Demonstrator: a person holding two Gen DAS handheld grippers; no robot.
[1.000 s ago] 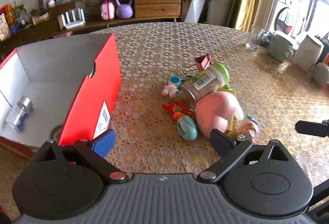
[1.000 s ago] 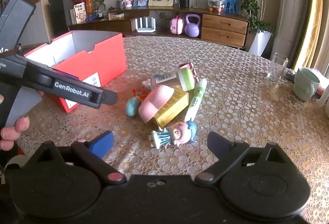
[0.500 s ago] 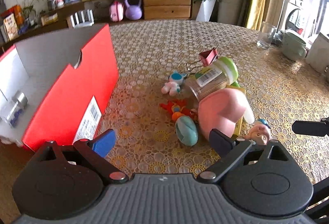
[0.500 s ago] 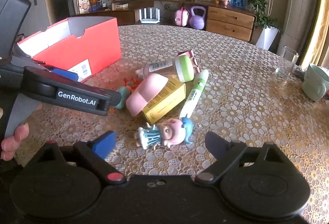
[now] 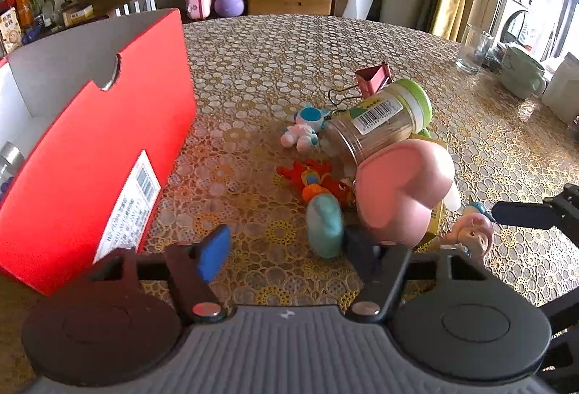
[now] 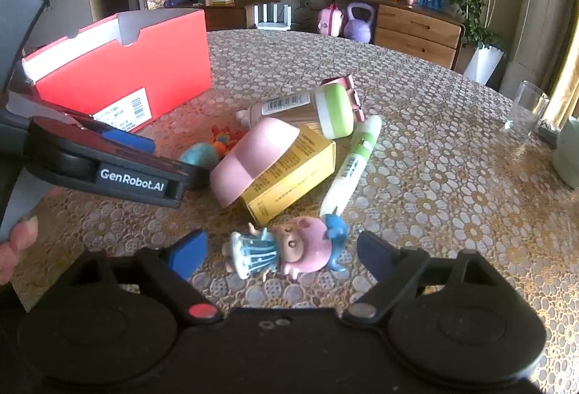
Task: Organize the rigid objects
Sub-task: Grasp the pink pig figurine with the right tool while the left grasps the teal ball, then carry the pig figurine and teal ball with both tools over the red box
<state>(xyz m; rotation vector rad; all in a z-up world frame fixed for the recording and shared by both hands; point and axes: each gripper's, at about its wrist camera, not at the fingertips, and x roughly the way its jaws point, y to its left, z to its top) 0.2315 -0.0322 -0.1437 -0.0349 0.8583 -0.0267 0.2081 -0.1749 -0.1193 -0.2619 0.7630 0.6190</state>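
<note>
A pile of small things lies on the lace-patterned table (image 5: 275, 46): a jar with a green lid (image 5: 380, 119), a pink heart-shaped case (image 5: 401, 187) on a yellow box (image 6: 289, 173), a green and white pen (image 6: 354, 162), a pink binder clip (image 5: 372, 77) and small toys. My left gripper (image 5: 286, 253) is closing low over the table. A teal egg-shaped toy (image 5: 324, 227) sits just inside its right finger, and the pads do not press it. My right gripper (image 6: 280, 254) is also closing, with a pink pig doll (image 6: 286, 245) lying untouched between its fingers.
An open red shoe box (image 5: 108, 148) stands at the left with a small bottle (image 5: 9, 155) inside. A drinking glass (image 6: 524, 111) and a green mug (image 5: 521, 72) stand at the table's far right. A hand (image 6: 14, 242) holds the left gripper's handle.
Both grippers have sunk closer to the pile. The left jaws have narrowed beside the teal toy. The pig doll now lies between the right fingers.
</note>
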